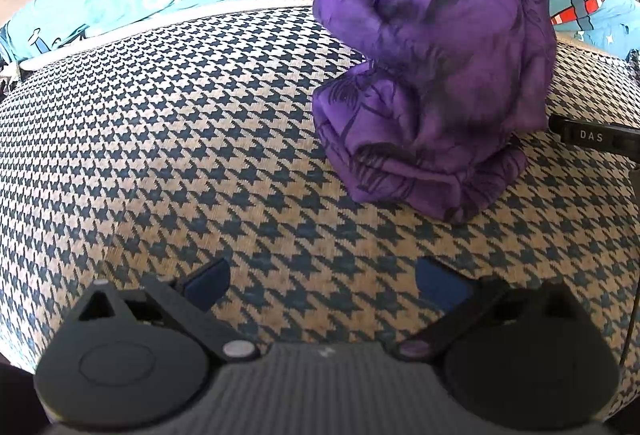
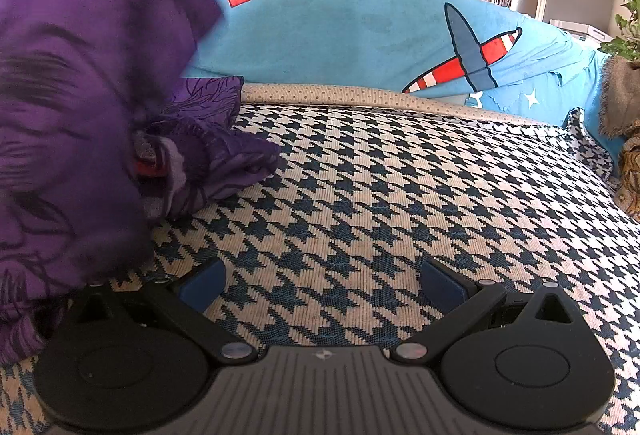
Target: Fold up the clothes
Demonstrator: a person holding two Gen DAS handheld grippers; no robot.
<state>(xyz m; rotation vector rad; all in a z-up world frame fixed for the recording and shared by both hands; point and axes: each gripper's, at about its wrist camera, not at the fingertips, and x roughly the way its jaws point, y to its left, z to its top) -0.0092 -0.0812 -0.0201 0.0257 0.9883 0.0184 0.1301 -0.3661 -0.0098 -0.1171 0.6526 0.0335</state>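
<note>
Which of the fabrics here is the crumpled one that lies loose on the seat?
The purple garment with dark line drawings, bunched in a heap. The houndstooth cover and the blue airplane-print sheet behind it are both spread out smooth.

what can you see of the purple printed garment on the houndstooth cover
The purple printed garment is thin, soft-looking cloth with dark line drawings, bunched into a tall crumpled heap, not yet folded. A lighter hem or cuff with a bit of red shows in the right wrist view. Its base rests on the houndstooth cover. Its upper part is blurred. Neither open gripper holds it.
</note>
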